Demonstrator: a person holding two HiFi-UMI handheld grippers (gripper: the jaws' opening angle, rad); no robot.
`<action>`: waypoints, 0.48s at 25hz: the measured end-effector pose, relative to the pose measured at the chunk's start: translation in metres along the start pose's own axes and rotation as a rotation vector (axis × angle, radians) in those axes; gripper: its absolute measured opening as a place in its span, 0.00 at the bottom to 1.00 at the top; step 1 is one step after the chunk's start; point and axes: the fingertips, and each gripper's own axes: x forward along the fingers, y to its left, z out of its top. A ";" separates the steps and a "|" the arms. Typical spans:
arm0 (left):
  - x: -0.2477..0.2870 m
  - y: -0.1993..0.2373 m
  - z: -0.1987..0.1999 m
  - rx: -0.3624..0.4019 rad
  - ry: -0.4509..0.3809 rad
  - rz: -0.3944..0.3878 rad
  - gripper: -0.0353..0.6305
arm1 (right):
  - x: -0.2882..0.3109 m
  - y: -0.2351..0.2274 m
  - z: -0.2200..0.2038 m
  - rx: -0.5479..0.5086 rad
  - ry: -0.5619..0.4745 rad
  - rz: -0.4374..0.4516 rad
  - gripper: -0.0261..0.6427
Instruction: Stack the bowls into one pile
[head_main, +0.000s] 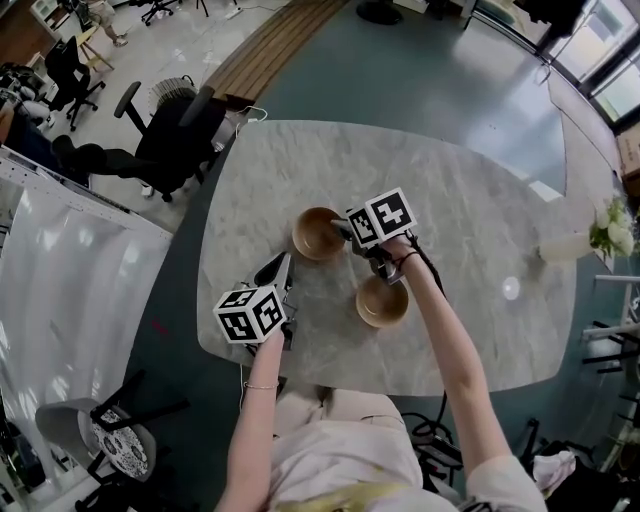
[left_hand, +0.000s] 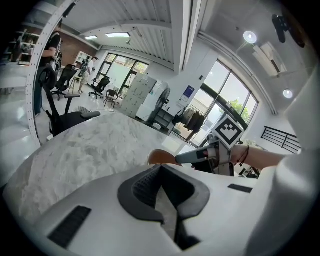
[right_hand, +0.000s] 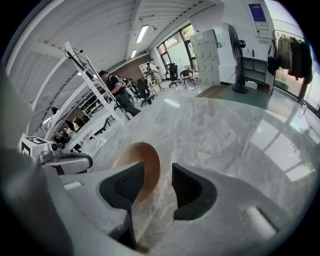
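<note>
Two wooden bowls sit apart on the marble table (head_main: 470, 210). The far bowl (head_main: 316, 235) is near the middle, the near bowl (head_main: 382, 302) closer to me on the right. My right gripper (head_main: 345, 232) is at the far bowl's right rim. In the right gripper view that bowl (right_hand: 141, 156) has its rim in the gap of the right gripper (right_hand: 157, 185), whose jaws stand open around it. My left gripper (head_main: 283, 268) hovers just front-left of the far bowl, empty. In its own view the left gripper (left_hand: 165, 192) has its pads together, with the bowl (left_hand: 161, 157) beyond.
A pale vase with white flowers (head_main: 592, 240) stands at the table's right edge. Office chairs (head_main: 165, 135) are off the far left corner, and another chair (head_main: 105, 435) is by the near left side. The table's front edge lies close to my body.
</note>
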 end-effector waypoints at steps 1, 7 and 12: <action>0.002 0.001 -0.001 0.003 0.008 0.002 0.05 | 0.004 -0.001 -0.001 -0.004 0.013 0.001 0.29; 0.011 0.009 -0.002 -0.009 0.029 0.018 0.05 | 0.023 -0.004 -0.003 -0.015 0.075 0.010 0.29; 0.010 0.017 -0.007 -0.019 0.044 0.036 0.05 | 0.033 -0.003 -0.009 -0.044 0.122 0.013 0.27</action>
